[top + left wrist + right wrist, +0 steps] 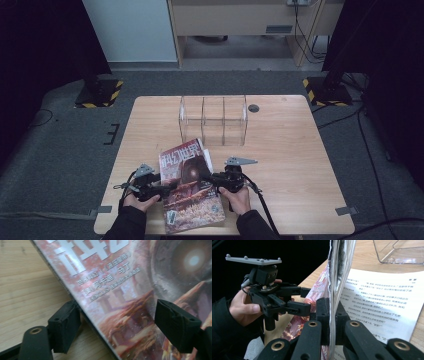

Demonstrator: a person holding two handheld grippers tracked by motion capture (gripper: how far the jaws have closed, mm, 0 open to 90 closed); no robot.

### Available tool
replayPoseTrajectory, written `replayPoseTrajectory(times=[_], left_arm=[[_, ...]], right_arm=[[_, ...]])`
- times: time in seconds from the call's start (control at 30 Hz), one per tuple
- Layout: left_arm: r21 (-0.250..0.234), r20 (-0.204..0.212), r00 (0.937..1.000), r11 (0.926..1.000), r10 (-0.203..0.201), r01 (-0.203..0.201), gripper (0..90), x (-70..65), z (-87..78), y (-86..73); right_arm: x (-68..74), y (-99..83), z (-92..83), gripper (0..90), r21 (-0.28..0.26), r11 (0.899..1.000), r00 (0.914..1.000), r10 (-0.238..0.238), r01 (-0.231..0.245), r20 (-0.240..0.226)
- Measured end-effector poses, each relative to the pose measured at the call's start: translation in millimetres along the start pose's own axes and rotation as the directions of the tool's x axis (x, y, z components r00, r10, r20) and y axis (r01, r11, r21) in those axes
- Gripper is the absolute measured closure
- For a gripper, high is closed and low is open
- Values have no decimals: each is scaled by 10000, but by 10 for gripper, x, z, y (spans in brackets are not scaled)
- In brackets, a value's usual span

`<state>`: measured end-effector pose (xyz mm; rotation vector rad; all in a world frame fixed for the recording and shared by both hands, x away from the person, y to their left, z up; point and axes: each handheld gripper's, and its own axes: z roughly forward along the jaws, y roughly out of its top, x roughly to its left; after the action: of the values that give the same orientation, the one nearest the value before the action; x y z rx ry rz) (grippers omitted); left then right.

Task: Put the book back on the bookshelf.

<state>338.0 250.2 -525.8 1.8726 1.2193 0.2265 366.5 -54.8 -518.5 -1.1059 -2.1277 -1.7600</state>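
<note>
A magazine (191, 187) lies at the near middle of the table (290, 165), tilted, with its cover up; a loose printed sheet (384, 302) lies under its right side. The right tongs (206, 176) are clenched on the right-hand edge of the magazine's pages, which the right gripper view shows standing on edge between the pads. The left tongs (168, 188) stand released, one pad off the left edge over bare wood and the other over the cover, as the left gripper view shows; neither pad presses the paper. A clear three-bay organiser (213, 120) stands beyond, near but apart from the magazine. Risks, as judged: the right grip takes only a thin bundle of pages, so a lift or pull could tear them or let the rest fan open and sag; the glossy cover could slide from the left tongs if they close at a shallow bite; the loose sheet could be dragged along. Whether the right tongs hold the cover alone or several pages cannot be told. The magazine's near edge and the organiser's contents are hard to make out.
</note>
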Motion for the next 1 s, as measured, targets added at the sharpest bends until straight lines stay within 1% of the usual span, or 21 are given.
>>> replayPoseTrajectory(times=[0.07, 0.13, 0.17, 0.23, 0.27, 0.3, 0.37, 0.4, 0.47, 0.57, 0.63, 0.7, 0.73, 0.77, 0.83, 0.9, 0.93, 0.97, 1.0], left_arm=[[201, 196, 9993, 9993, -312, 308, 200, 25, 24, -5], [371, 290, 9975, 9973, -651, 640, 260, 53, 20, -10], [406, 316, 9972, 9970, -677, 664, 288, 62, 2, -7], [214, 350, 9967, 9972, -726, 719, 358, 52, -42, 6], [184, 380, 9970, 9976, -671, 664, 389, 51, -60, 14], [88, 449, 9964, 9974, -713, 709, 409, 43, -76, 23], [28, 726, 9945, 9971, -760, 760, 446, 23, -87, 40], [41, 780, 9942, 9973, -736, 735, 448, 15, -81, 43], [244, 931, 9936, 9978, -637, 617, 452, -2, -56, 48], [569, 977, 9931, 9966, -647, 593, 461, -15, -6, 62], [680, 949, 9930, 9956, -702, 638, 469, -7, 29, 73], [826, 848, 9943, 9949, -651, 581, 477, 2, 62, 81], [846, 723, 9958, 9951, -570, 508, 500, 10, 59, 84], [870, 637, 9959, 9945, -638, 582, 539, 14, 56, 81], [803, 778, 9935, 9938, -836, 774, 591, 32, 41, 72], [765, 689, 9952, 9950, -696, 643, 608, 12, 30, 71], [787, 653, 9961, 9954, -600, 548, 608, 2, 27, 69], [858, 673, 9958, 9947, -618, 559, 612, -9, 26, 67], [893, 658, 9960, 9945, -611, 551, 616, -13, 27, 64]], right_arm=[[-15, -8, 9, 871, 69, 10000, 10000, 16, -16, 60], [-27, -16, 18, 870, 195, 9998, 9998, 40, -45, 219], [-37, -24, 21, 869, 270, 9996, 9994, 64, -73, 335], [-63, -41, 22, 867, 440, 9990, 9976, 68, -98, 684], [-77, -47, 24, 865, 530, 9986, 9964, 45, -91, 850], [-80, -51, 27, 864, 667, 9977, 9948, 8, -76, 1022], [-94, -70, 49, 862, 1086, 9940, 9890, -290, 132, 1449], [-99, -80, 58, 862, 1218, 9925, 9878, -320, 134, 1525], [-107, -90, 72, 862, 1364, 9905, 9870, -411, 197, 1552], [-110, -97, 90, 864, 1499, 9881, 9866, -583, 353, 1523], [-111, -99, 106, 863, 1600, 9863, 9866, -641, 397, 1502], [-116, -102, 121, 862, 1698, 9847, 9862, -660, 398, 1515], [-120, -106, 124, 861, 1705, 9846, 9858, -654, 386, 1547], [-124, -108, 124, 855, 1704, 9846, 9859, -652, 385, 1541], [-126, -107, 119, 805, 1638, 9859, 9855, -612, 349, 1581], [-114, -105, 122, 737, 1563, 9865, 9796, -774, 483, 1855], [-109, -107, 121, 666, 1564, 9860, 9750, -894, 578, 2033], [-108, -109, 121, 615, 1520, 9849, 9627, -1181, 824, 2434], [-116, -113, 115, 604, 1583, 9813, 9488, -1506, 1094, 2778]])
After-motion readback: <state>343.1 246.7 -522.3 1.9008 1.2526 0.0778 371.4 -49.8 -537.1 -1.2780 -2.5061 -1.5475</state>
